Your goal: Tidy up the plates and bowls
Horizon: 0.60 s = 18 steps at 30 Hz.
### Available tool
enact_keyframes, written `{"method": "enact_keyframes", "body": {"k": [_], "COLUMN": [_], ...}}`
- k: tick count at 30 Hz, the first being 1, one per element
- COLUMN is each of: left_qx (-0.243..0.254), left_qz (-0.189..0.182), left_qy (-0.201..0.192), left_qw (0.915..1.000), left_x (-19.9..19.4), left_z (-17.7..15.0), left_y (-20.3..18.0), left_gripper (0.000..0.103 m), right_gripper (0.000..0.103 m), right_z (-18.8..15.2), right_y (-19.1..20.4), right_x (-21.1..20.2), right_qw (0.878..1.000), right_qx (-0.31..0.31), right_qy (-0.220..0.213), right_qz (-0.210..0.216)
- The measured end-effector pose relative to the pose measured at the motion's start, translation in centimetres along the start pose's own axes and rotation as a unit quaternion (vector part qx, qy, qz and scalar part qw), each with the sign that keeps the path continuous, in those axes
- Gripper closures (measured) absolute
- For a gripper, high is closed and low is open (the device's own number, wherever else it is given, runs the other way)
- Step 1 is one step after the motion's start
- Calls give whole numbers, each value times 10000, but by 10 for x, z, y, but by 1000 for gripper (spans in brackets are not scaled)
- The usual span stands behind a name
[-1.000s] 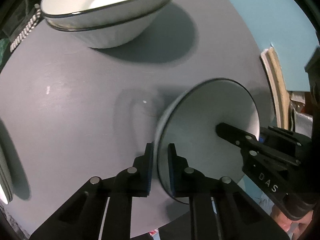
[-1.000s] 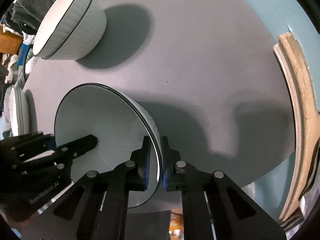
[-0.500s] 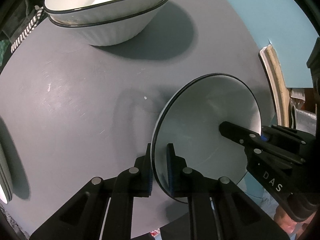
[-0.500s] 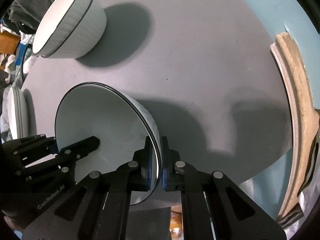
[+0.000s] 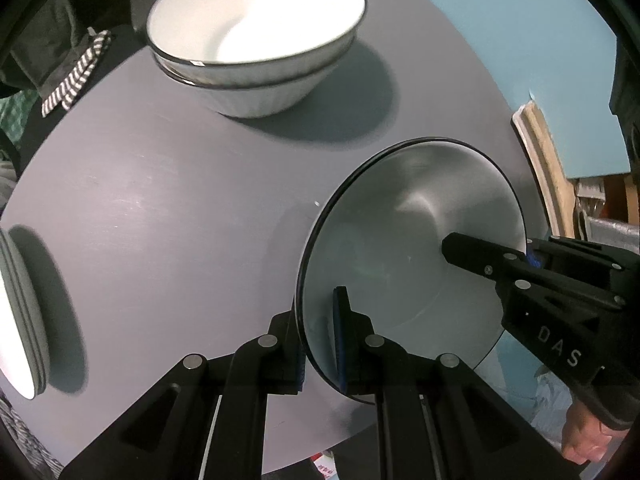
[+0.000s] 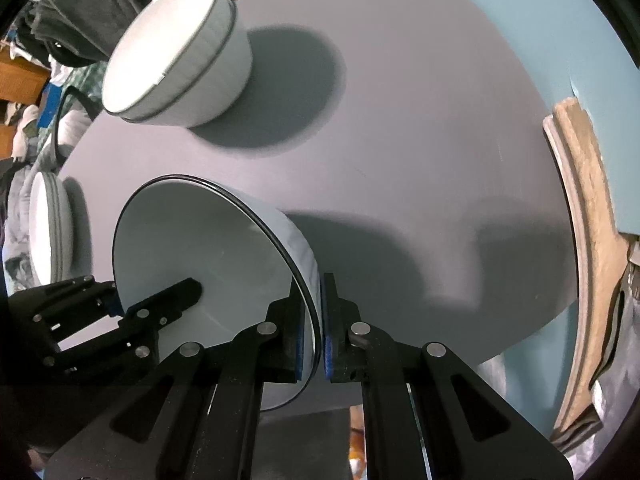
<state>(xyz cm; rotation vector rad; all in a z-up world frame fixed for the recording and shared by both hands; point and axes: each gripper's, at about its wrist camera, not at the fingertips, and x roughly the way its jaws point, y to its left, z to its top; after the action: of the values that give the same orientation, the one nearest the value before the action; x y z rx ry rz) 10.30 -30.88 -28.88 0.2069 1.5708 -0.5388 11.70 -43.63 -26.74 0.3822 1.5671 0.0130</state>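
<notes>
A white bowl with a black rim (image 5: pixel 408 248) (image 6: pixel 208 260) hangs tilted just above the round grey table (image 5: pixel 160 220) (image 6: pixel 420 140). My left gripper (image 5: pixel 318 320) (image 6: pixel 120 300) is shut on its left rim, one pad inside and one outside. On the opposite rim my right gripper (image 6: pixel 316 312) (image 5: pixel 520 252) is shut the same way. Two matching bowls, nested (image 5: pixel 256 40) (image 6: pixel 176 68), stand at the table's far side. A stack of white plates (image 5: pixel 20 312) (image 6: pixel 48 228) sits at the table's left edge.
A curved wooden chair part (image 5: pixel 540 168) (image 6: pixel 588 240) stands off the table's right edge over a teal floor. A striped cloth (image 5: pixel 76 76) and piled clothes (image 6: pixel 80 12) lie beyond the far left edge. A person's hand (image 5: pixel 584 440) holds the right gripper.
The held bowl has risen a little with both grippers still on its rim. In the left wrist view the nested bowls have slid lower and come fully into view.
</notes>
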Motion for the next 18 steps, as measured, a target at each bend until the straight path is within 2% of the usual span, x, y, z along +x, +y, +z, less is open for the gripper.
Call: {"method": "enact_keyframes", "body": {"k": [6, 18], "left_qx": [159, -101], "left_qz": [237, 237], "left_qy": [-303, -743], "left_qw": [9991, 9969], "left_x": [-25, -74], "left_z": [0, 29], "left_y": [-10, 11], "left_gripper": [92, 92], "right_gripper": [96, 96], "right_z": [11, 38], "right_y": [7, 35], "right_x": [-17, -43], "right_qw": [9998, 9976], "right_qx": [-84, -414], "right_qy": [-151, -548], "right_qz": [73, 88]}}
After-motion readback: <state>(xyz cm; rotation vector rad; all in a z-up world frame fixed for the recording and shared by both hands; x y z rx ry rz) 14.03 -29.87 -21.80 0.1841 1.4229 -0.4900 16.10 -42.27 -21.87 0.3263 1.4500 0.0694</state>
